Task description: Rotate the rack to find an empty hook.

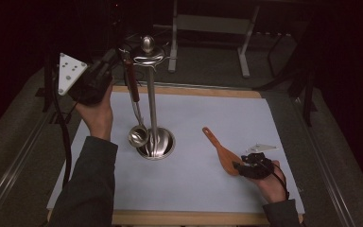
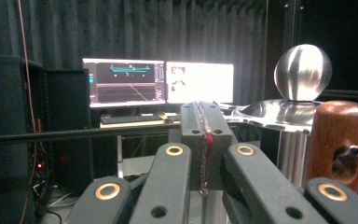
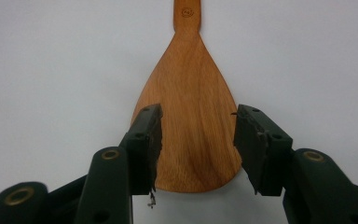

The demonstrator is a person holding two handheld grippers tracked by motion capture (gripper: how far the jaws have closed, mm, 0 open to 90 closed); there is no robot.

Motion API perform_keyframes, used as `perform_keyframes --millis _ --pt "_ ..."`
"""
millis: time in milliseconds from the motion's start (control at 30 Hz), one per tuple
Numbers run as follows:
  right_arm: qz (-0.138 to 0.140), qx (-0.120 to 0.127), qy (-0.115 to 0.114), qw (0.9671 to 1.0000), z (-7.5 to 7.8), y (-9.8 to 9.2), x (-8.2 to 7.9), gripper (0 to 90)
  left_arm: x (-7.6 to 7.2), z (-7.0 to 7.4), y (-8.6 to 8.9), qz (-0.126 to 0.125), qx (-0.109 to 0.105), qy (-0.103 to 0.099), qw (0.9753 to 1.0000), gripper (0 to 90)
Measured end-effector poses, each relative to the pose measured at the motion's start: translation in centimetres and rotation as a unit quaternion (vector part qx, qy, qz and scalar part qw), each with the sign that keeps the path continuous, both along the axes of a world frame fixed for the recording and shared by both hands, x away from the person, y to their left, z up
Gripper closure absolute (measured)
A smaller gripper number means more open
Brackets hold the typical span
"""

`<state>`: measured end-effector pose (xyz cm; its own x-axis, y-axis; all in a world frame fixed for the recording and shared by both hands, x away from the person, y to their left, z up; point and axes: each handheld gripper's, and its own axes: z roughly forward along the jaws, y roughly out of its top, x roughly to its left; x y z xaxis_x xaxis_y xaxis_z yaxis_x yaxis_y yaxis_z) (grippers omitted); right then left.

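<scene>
In the high view, the left gripper [image 1: 123,53] is hovering at the upper left of the frame, beside the top of the steel stand [image 1: 152,94]. A ladle [image 1: 135,104] with a red-brown handle is hanging from the stand's top ring, its bowl sitting low near the stand's round base at the frame's centre. In the left gripper view, this gripper [image 2: 204,140] is showing its jaws pressed together with nothing between them, and the ladle's wooden handle end [image 2: 342,140] is standing just to the right of them.

At the lower right of the high view, the right gripper [image 1: 240,166] is resting low over the wooden spatula [image 1: 221,151], which is lying flat on the white surface [image 1: 194,189]. In the right gripper view, the right gripper [image 3: 198,140] is spread wide, its jaws straddling the spatula's [image 3: 193,116] broad blade.
</scene>
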<state>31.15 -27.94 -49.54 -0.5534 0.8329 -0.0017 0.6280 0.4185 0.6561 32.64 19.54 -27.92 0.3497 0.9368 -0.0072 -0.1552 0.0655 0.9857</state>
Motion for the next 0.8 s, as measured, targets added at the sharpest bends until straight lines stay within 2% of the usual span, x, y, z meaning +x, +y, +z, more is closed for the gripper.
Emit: perform_keyframes --millis 100,367,400,433,633,667,767,800 --pt "0.000 0.000 -0.001 1.0000 0.0 0.0 0.0 51.5 -0.4 -0.6 0.7 -0.002 -0.003 0.002 1.0000 89.9" --pt "-0.003 0.001 0.000 1.0000 0.0 -0.2 0.0 51.5 -0.6 -3.3 2.1 -0.008 0.020 0.036 0.9991 89.9" --pt "-0.003 0.001 0.000 1.0000 0.0 -0.2 0.0 51.5 -0.6 -3.3 2.1 -0.008 0.020 0.036 0.9991 89.7" --pt "-0.003 0.001 0.001 1.0000 0.0 -0.2 0.0 51.5 -0.7 -4.2 2.5 -0.008 0.025 0.047 0.9985 89.7" --pt "-0.001 0.000 0.001 1.0000 -0.1 -0.1 0.0 51.5 -0.9 -6.7 3.9 -0.003 0.039 0.081 0.9960 88.4" --pt "-0.001 0.000 0.001 1.0000 -0.1 -0.1 0.0 51.5 -0.9 -6.7 3.9 -0.003 0.039 0.081 0.9960 88.4" --pt "-0.003 0.000 0.003 1.0000 -0.1 0.0 0.0 51.5 -0.9 -9.5 5.5 0.007 0.032 0.117 0.9925 88.3" --pt "-0.003 0.000 0.003 1.0000 -0.1 0.0 0.0 51.5 -0.9 -9.5 5.5 0.007 0.032 0.117 0.9925 88.3"
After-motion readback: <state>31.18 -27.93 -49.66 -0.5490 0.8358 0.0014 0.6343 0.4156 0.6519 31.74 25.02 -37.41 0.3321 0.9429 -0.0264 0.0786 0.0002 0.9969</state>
